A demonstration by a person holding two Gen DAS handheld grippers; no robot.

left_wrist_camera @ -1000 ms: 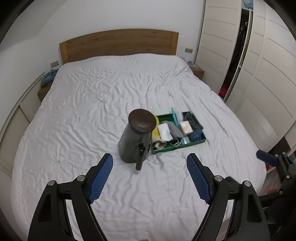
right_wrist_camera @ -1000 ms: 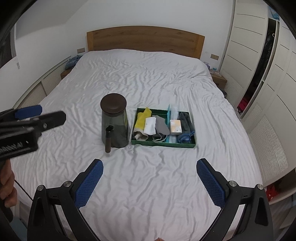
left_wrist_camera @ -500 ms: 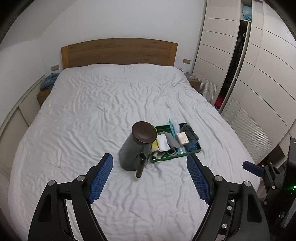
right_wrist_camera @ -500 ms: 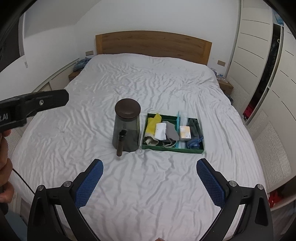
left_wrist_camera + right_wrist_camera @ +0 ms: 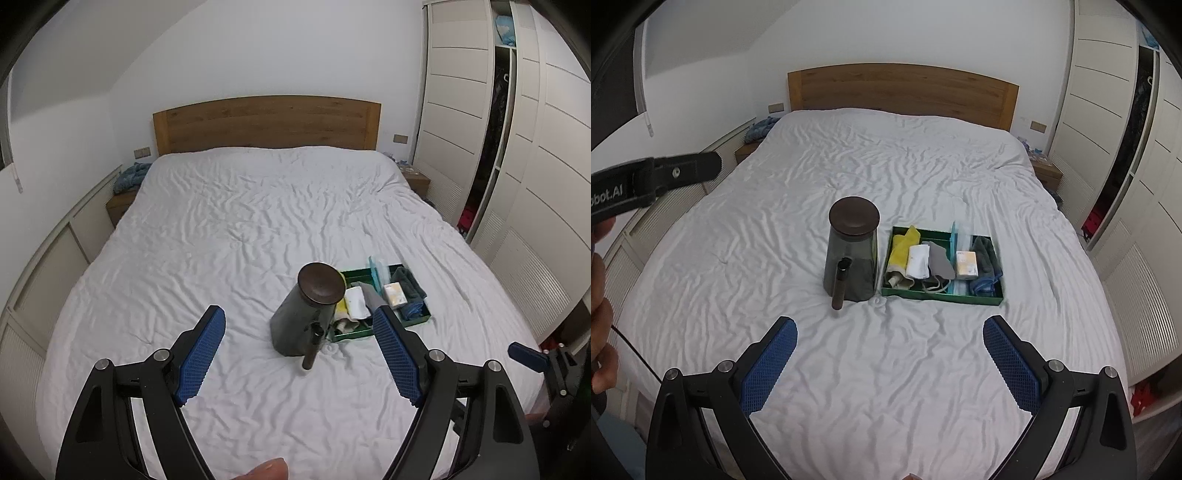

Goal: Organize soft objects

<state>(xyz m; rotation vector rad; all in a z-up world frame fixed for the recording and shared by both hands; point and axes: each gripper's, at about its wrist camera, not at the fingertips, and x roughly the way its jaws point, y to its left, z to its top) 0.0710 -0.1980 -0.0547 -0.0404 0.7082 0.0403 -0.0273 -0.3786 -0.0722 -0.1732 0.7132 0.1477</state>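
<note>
Careful: both tongs, left tongs point(image 5: 299, 354) and right tongs point(image 5: 890, 363), hang spread and empty; reaching the green tray point(image 5: 940, 296), you could topple the dark jug point(image 5: 851, 254) beside it.

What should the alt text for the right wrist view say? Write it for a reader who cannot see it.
An open, empty right hand-held gripper points down at a white bed, where a dark lidded jar stands left of a green tray packed with folded cloths. A wooden headboard and white wardrobes lie beyond.
</note>
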